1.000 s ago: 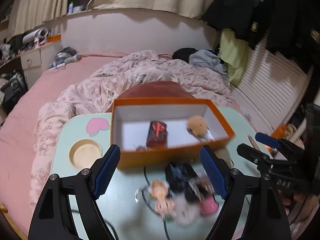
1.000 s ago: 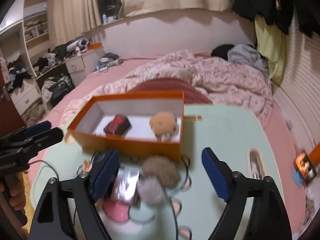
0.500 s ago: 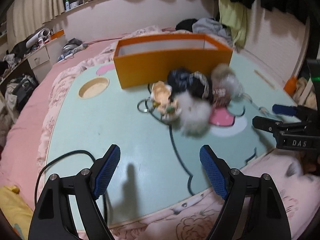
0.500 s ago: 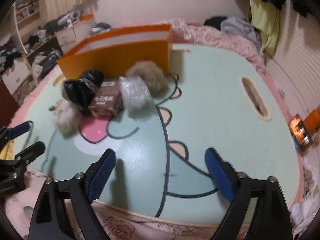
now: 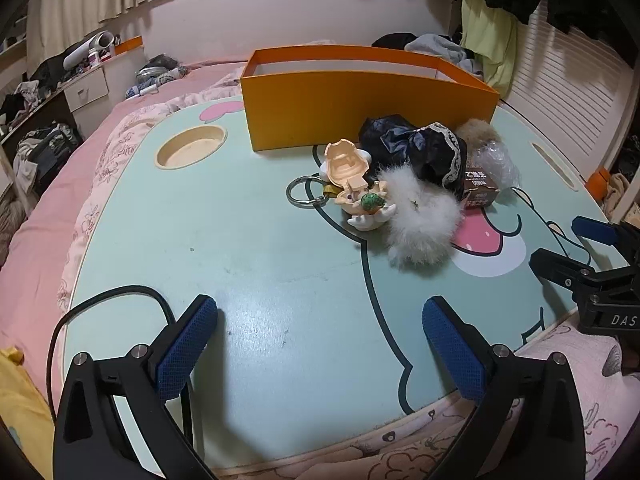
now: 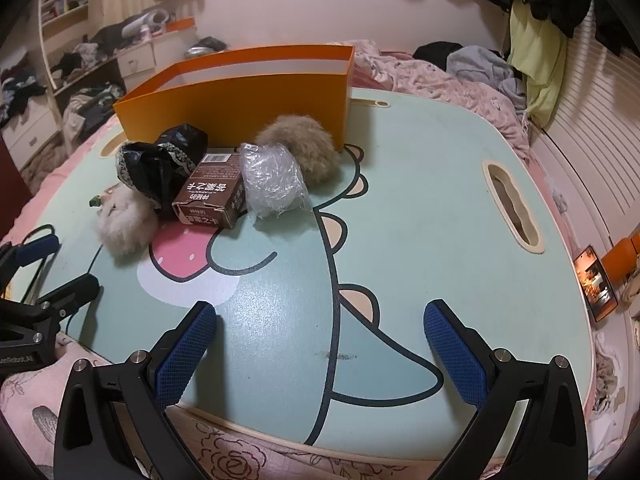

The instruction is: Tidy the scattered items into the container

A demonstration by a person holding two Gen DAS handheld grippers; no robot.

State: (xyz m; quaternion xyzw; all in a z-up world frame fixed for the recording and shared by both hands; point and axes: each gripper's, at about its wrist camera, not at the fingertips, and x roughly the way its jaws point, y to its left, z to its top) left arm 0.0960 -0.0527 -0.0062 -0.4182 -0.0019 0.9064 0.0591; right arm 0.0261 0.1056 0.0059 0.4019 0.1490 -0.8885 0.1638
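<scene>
An orange box (image 5: 360,100) stands at the far side of a pale green lap table (image 5: 260,248); it also shows in the right wrist view (image 6: 240,96). In front of it lie a white fluffy pompom (image 5: 420,220), a figure keychain (image 5: 352,184), a black lace cloth (image 5: 416,148), a brown carton (image 6: 212,196), a clear plastic wad (image 6: 272,180) and a tan pompom (image 6: 304,148). My left gripper (image 5: 320,344) is open and empty above the table's near edge. My right gripper (image 6: 320,344) is open and empty above the near right edge.
A round cup recess (image 5: 191,152) sits at the table's far left, a slot handle (image 6: 512,208) at its right. A black cable (image 5: 108,300) loops over the near left corner. Pink bedding (image 5: 48,200) surrounds the table. A phone (image 6: 596,280) lies right.
Both grippers have pulled back and dropped from above the box to the table's near edge. The view into the box is lost. The items on the table have not moved.
</scene>
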